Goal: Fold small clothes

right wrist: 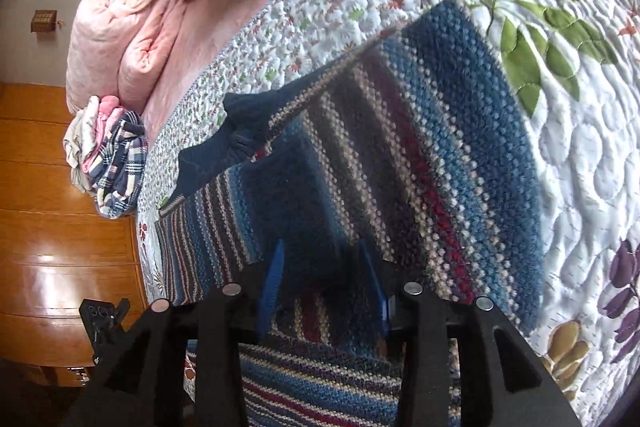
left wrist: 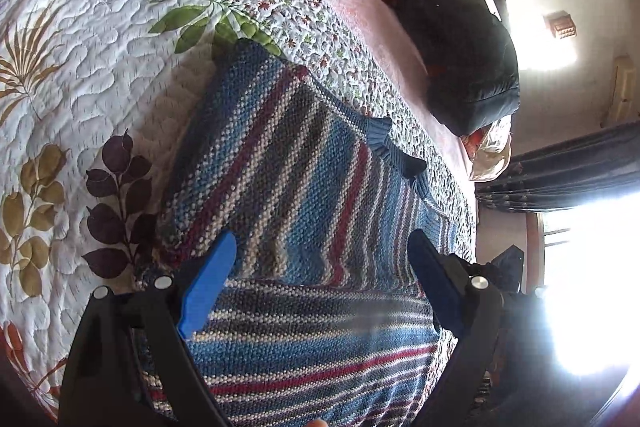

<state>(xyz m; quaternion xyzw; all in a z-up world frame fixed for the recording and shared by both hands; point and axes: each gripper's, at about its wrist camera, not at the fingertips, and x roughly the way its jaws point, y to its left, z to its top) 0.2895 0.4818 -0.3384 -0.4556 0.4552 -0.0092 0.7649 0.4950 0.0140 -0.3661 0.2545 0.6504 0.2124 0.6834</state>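
A knitted sweater (left wrist: 288, 163) striped in blue, white and dark red lies on the floral quilt (left wrist: 80, 75), with one part folded over the rest and a dark blue ribbed cuff (left wrist: 388, 147) at its far edge. My left gripper (left wrist: 322, 277) hovers open just above the sweater, its blue fingers (left wrist: 208, 287) wide apart and nothing between them. In the right wrist view the same sweater (right wrist: 420, 155) fills the middle. My right gripper (right wrist: 323, 283) has its fingers narrowed on a bunched edge of the folded flap, which sits raised over the lower layer.
A rolled pink blanket (right wrist: 124, 35) and a small pile of checked clothes (right wrist: 112, 171) lie at the bed's far end. Dark bedding (left wrist: 464, 67) sits beside the pink sheet. A wooden floor (right wrist: 52, 227) is past the bed edge, a bright window (left wrist: 592, 287) to the right.
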